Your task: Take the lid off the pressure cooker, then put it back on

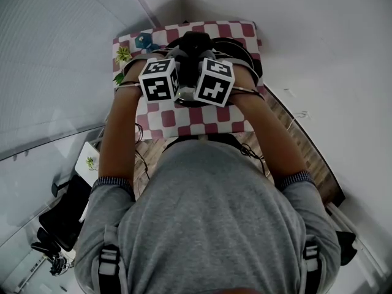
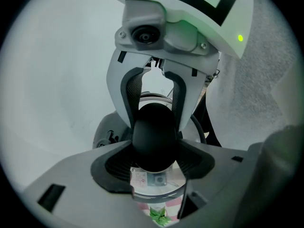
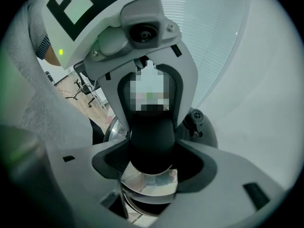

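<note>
Left tongs (image 2: 153, 164) and right tongs (image 3: 153, 163) pinch the black knob (image 2: 153, 134) of the steel lid (image 3: 145, 182), seemingly lifted, over the checkered bench (image 1: 211, 126) at twelve o'clock.

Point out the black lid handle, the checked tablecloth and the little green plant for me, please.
lid handle (image 2: 153, 141), left gripper view, its rounded black middle.
checked tablecloth (image 1: 214, 122), head view, a bare patch near its front edge.
green plant (image 1: 122, 55), head view, its leaves at the cloth's far left corner.
</note>
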### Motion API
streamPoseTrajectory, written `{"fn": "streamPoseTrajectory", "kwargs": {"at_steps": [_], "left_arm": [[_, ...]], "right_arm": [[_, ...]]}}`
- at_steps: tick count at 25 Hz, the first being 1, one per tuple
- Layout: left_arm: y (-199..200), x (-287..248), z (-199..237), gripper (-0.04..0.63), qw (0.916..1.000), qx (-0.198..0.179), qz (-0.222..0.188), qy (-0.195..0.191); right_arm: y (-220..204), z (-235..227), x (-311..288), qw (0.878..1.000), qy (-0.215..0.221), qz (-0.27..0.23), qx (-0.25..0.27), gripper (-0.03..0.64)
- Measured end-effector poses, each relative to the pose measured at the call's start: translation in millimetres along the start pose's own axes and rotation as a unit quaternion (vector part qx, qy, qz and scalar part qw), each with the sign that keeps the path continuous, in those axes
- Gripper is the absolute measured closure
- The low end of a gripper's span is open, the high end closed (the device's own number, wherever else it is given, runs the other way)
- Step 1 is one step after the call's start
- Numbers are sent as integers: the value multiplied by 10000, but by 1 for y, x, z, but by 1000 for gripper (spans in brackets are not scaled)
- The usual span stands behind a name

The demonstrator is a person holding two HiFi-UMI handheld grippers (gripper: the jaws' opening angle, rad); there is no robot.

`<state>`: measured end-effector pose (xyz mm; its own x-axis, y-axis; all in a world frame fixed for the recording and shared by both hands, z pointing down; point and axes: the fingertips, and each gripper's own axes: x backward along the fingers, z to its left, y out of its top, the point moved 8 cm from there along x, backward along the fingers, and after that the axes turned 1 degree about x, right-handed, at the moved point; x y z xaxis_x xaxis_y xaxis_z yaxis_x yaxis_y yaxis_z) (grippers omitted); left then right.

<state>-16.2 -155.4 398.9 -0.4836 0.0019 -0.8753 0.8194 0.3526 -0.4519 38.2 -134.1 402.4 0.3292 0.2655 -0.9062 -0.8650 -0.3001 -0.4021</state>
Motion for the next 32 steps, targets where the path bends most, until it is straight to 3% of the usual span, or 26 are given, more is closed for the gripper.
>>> {"fn": "streamPoseTrajectory", "kwargs": {"at_steps": [19, 32], "left_arm": [[69, -77, 26, 296, 9930, -826, -264, -808], [64, -109, 36, 296, 9881, -856, -353, -1227]], "right_arm": [[-97, -22, 8, 9922, -189, 321, -1187, 324], [-118, -30, -16, 9862, 22, 352, -1620, 324]]}}
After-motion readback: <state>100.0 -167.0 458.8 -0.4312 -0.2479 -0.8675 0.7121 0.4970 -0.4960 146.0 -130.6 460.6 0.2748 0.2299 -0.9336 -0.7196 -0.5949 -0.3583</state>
